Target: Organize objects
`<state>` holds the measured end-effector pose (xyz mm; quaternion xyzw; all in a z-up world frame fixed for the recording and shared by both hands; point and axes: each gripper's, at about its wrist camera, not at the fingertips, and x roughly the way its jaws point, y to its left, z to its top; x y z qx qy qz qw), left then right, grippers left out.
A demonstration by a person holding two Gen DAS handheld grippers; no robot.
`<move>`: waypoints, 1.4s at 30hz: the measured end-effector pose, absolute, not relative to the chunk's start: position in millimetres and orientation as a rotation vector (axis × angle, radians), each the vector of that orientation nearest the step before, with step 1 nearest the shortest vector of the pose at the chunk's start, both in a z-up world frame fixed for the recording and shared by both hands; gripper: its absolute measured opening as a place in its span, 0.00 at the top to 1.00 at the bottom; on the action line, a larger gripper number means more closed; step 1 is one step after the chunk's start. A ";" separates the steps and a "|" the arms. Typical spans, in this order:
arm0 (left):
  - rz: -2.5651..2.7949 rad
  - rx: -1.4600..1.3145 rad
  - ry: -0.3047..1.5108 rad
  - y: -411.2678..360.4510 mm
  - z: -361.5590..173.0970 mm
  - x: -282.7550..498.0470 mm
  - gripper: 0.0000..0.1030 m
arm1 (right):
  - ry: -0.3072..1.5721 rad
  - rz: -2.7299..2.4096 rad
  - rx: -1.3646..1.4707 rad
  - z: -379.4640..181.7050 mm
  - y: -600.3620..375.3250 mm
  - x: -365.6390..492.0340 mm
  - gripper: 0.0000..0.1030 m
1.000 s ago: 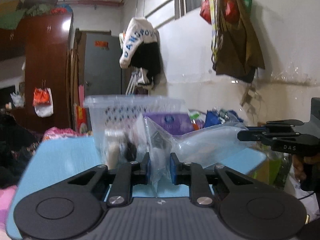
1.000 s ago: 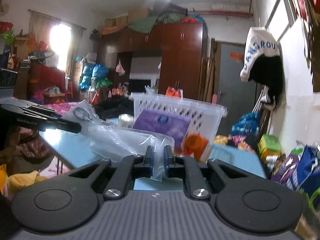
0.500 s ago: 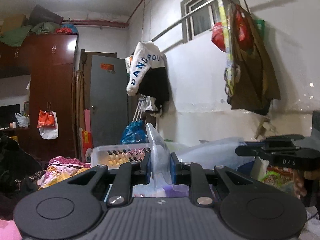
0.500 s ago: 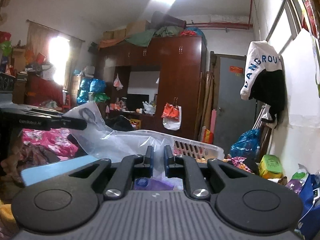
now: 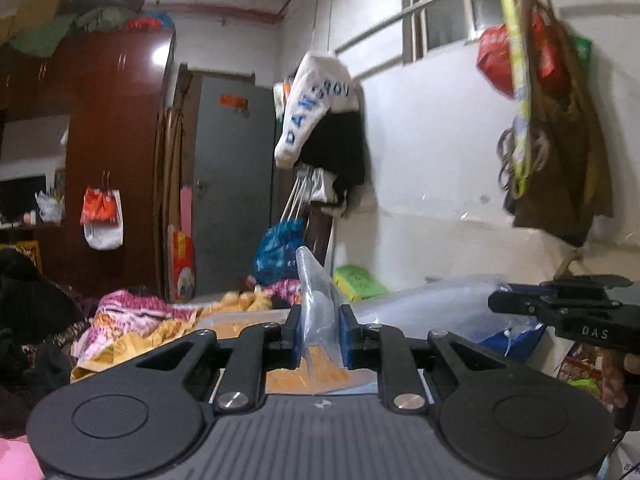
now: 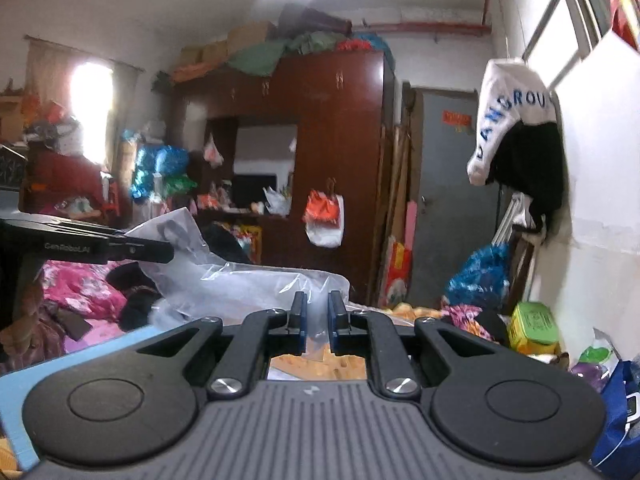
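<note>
A clear plastic bag (image 5: 316, 300) is held up between both grippers. My left gripper (image 5: 319, 332) is shut on one edge of the bag, which sticks up between its blue pads. My right gripper (image 6: 317, 320) is shut on the other edge of the same bag (image 6: 248, 284). The bag stretches across between them. The right gripper also shows at the right of the left wrist view (image 5: 560, 312), and the left gripper at the left of the right wrist view (image 6: 120, 246). What is in the bag is hidden below the grippers.
A white plastic basket rim (image 5: 240, 318) with orange contents lies just below the grippers. A blue table edge (image 6: 24, 384) shows at lower left. A brown wardrobe (image 6: 332, 160), a grey door (image 5: 232, 184) and hanging clothes (image 5: 320, 120) stand behind. Bags clutter the floor at right.
Both grippers have risen with the bag. The basket and blue table have dropped low in the views, and the bottles seen through the bag are out of sight.
</note>
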<state>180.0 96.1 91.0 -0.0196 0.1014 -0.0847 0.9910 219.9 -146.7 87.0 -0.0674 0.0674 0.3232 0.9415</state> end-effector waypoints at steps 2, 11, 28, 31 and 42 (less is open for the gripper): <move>-0.164 -0.037 0.245 97.8 89.4 200.5 0.79 | 0.179 0.647 -0.148 83.4 -140.1 235.9 0.88; -0.097 0.000 0.436 101.3 69.7 263.5 0.79 | 0.315 0.609 -0.184 62.3 -122.4 275.4 0.88; -0.043 -0.012 0.299 101.1 95.6 220.1 0.19 | 0.255 0.587 -0.028 91.4 -159.5 242.5 0.00; -0.040 -0.002 0.238 93.7 96.7 167.1 0.16 | 0.198 0.587 -0.005 92.7 -177.5 198.4 0.00; -0.127 -0.102 0.197 80.6 10.9 31.4 0.15 | 0.246 0.595 0.084 -6.4 -230.0 117.0 0.00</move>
